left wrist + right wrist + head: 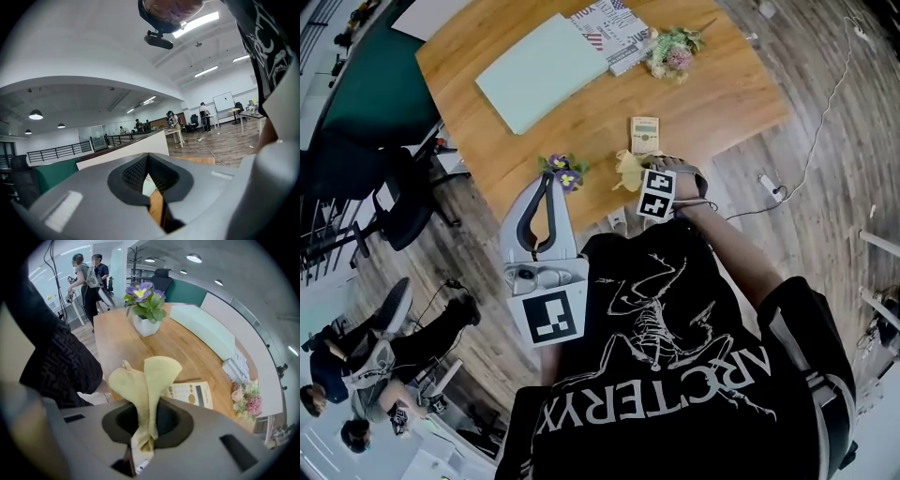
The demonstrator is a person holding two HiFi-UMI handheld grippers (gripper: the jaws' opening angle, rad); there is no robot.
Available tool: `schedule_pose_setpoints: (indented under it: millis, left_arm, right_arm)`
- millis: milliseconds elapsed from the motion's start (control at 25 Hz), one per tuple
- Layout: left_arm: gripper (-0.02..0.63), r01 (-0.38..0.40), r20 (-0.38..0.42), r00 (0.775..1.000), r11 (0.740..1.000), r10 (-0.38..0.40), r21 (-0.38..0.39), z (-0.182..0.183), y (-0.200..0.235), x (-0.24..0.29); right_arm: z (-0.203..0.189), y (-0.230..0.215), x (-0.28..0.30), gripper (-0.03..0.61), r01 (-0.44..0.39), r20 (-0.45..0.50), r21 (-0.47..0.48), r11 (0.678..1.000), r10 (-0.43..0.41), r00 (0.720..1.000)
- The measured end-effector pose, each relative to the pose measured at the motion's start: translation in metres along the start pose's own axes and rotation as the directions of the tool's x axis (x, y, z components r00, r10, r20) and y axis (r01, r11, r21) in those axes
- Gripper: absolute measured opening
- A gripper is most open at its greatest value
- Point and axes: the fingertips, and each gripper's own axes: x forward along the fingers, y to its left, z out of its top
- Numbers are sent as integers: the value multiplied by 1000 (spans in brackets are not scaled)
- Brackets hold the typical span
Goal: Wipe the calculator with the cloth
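Right gripper: our right gripper (142, 439) is clamped on the yellow cloth (152, 376), pinching it at its bunched lower end.
Cloth: 2 loose flaps stand up past the jaws. We judge that this grip leaves free fabric out front to drag over a surface, so the hard jaws need not touch it.
Calculator: the calculator (645, 134) lies flat, face up, on the wooden table (581, 122). It is toward the right of the near edge and just beyond the cloth, apart from it and not yet touched.
Left gripper: our left gripper (147, 164) has its jaws together with nothing between them. It hangs off the near edge of the table, left of the work, and its view looks out over the room. It seems parked there to stay clear.
Nearby things: 1 small flower pot (564, 172) stands left of the cloth. A pale green pad (542, 70) lies well apart, on the far side.
Step in hand: we judge the cloth is being brought to the calculator, so the wiping has not begun.
Next move: lower the flaps onto the keys and sweep across.
Risk: the calculator looks light and is held by nothing, so a firm wipe could slide it. The idle left gripper could steady it.
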Motion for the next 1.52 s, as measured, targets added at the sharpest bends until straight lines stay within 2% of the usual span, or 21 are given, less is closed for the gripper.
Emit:
schedule_pose_setpoints:
  millis: [160, 320, 480, 600, 680, 760, 840, 920, 1040, 1120, 1200, 1240, 1320, 1360, 1400, 1520]
  left_arm:
    - [9, 7, 8, 1000, 1000, -7, 2, 2, 1, 1]
    - [9, 17, 17, 1000, 1000, -17, 2, 3, 3, 5]
    - [11, 33, 21, 999, 999, -33, -2, 3, 2, 8]
    - [11, 48, 35, 998, 999, -48, -3, 6, 1, 13]
    - [9, 58, 38, 998, 998, -58, -2, 7, -1, 16]
    - [9, 75, 41, 996, 997, -75, 7, 7, -3, 18]
    - [11, 94, 50, 994, 995, -95, 11, 9, -5, 22]
    - [11, 107, 61, 992, 994, -106, 1, 12, -6, 25]
    - [9, 111, 83, 990, 994, -111, 2, 19, -6, 30]
    - [9, 123, 97, 988, 992, -123, 13, 24, -8, 36]
    - [9, 135, 113, 984, 991, -136, 18, 29, -11, 40]
    - [9, 141, 120, 983, 990, -142, 20, 32, -12, 42]
    - [9, 150, 127, 980, 989, -151, 22, 35, -15, 44]
    - [9, 153, 129, 980, 988, -155, 22, 36, -16, 45]
    - [9, 156, 130, 979, 988, -157, 24, 37, -18, 46]
    - [9, 159, 136, 978, 987, -161, 28, 41, -19, 46]
  right_arm:
    - [0, 20, 0, 57, -55, 2, 13, 998, 55, 998]
    - [-3, 30, 6, 57, -111, 11, 81, 991, 111, 994]
    - [-2, 25, 0, 57, -108, 59, 146, 983, 100, 993]
    - [9, -6, -39, 57, -79, 199, 311, 947, 16, 980]
    - [13, -36, -80, 57, -35, 291, 406, 913, -93, 952]
    - [10, -66, -125, 57, 68, 326, 447, 892, -234, 916]
    - [4, -91, -172, 57, 198, 332, 463, 864, -377, 865]
    - [-1, -108, -221, 57, 291, 362, 497, 817, -500, 786]
    - [1, -125, -299, 57, 420, 422, 524, 741, -654, 628]
    - [3, -128, -345, 57, 503, 436, 541, 674, -736, 517]
    - [2, -128, -378, 57, 521, 435, 604, 603, -797, 419]
    - [1, -128, -390, 57, 510, 430, 642, 573, -819, 379]
    - [-4, -131, -404, 55, 457, 415, 719, 524, -851, 322]
    - [-5, -132, -407, 55, 422, 411, 751, 508, -860, 304]
    - [-6, -132, -410, 55, 394, 413, 770, 502, -863, 291]
    - [-1, -131, -413, 55, 361, 437, 781, 509, -859, 266]
